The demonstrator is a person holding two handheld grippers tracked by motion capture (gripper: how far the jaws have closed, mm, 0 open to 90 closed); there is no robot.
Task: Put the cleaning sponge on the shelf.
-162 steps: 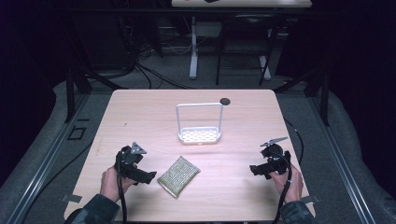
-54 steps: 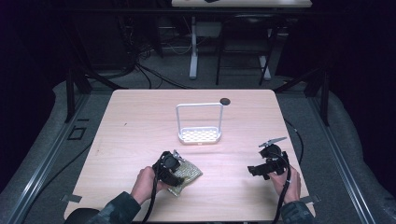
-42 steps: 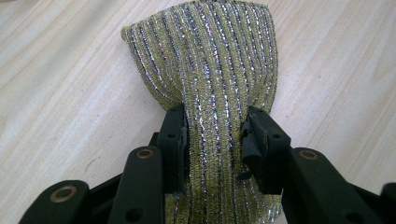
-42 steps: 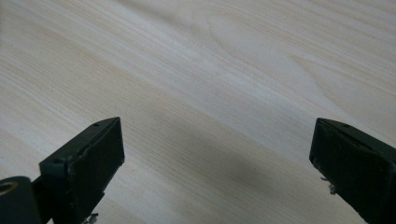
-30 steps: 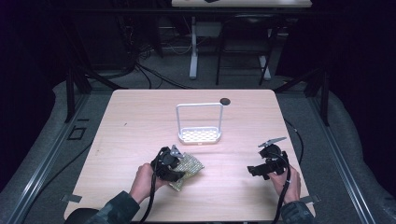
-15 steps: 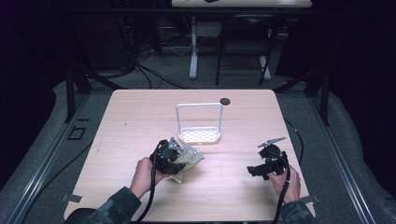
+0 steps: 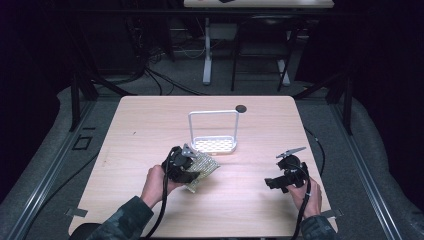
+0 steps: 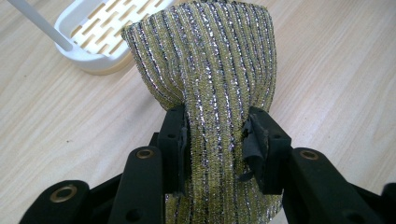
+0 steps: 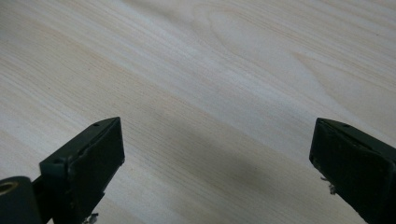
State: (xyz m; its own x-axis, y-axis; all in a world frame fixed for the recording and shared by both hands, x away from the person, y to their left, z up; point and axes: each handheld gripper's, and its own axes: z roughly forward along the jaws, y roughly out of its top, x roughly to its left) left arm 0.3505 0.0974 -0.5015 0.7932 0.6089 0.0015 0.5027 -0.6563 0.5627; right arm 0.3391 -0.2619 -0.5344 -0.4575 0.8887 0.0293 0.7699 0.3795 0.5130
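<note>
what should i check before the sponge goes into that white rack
1. Grip: left tool is shut on the scouring sponge, the cloth pinched between both jaws: ok.
2. Sponge lifted off the table: cannot tell; it looks raised at the far end in the high view.
3. White rack tray free to take it: ok, nothing lies in the slotted base.
4. Handle arch over the rack: not ok for a straight drop; the sponge must pass under or beside it.
5. Right tool out of the path: ok, open and well off to the side.
</note>
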